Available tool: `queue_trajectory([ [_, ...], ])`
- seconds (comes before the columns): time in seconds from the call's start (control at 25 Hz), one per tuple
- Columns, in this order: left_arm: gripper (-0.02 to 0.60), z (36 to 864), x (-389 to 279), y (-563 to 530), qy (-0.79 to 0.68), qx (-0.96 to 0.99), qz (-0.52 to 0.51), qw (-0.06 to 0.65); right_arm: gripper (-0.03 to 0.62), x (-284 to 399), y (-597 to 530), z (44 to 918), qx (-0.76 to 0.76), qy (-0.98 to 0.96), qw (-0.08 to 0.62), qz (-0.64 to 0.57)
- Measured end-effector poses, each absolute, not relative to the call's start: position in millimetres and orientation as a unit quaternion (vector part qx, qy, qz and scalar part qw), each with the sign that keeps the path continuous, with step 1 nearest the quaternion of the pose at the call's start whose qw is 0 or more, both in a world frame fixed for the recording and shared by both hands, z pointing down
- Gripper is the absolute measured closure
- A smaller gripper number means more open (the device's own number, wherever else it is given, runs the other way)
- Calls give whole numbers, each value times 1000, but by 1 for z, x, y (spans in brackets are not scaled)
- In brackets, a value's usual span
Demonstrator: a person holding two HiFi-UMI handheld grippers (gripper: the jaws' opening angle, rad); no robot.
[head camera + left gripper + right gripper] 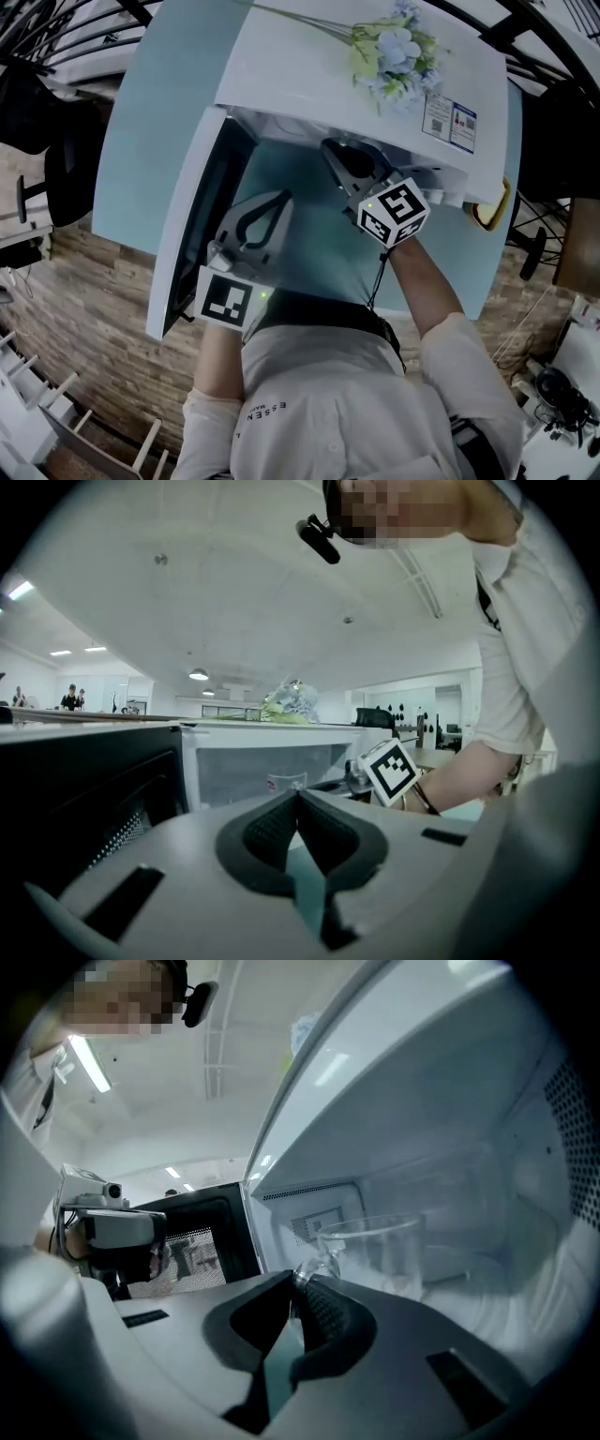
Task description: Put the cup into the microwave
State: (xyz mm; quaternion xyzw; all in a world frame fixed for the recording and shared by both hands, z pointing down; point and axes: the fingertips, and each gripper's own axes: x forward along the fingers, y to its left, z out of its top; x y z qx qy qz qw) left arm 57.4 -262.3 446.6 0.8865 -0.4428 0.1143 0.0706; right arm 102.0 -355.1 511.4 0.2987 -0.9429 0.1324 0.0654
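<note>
The placing step is in hand: the right gripper [298, 1288] has its jaws pinched on the handle of the glass cup [384, 1251], which stands upright at the centre of the right gripper view, already inside the microwave [422, 1129]. Whether its base rests on the bottom I cannot tell. The left gripper [298, 799], jaws pressed together on nothing, hangs at the lower left of the head view beside the open door [192, 216]. Next, I judge, the cup must be settled flat, then released and the gripper drawn out without tipping it.
</note>
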Motion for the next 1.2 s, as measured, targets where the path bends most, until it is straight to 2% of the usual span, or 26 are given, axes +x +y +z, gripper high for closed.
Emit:
queue_trajectory([
  [1.04,580,457,49,-277,-436,889,120,74,569,92,-378,523,293,-944,77,133],
  [1.16,580,457,48,-277,-437,889,117,76,477,92,-375,522,282,-947,69,139],
  [1.2,580,456,48,-276,-436,889,116,76,469,93,-374,523,283,-946,70,140],
])
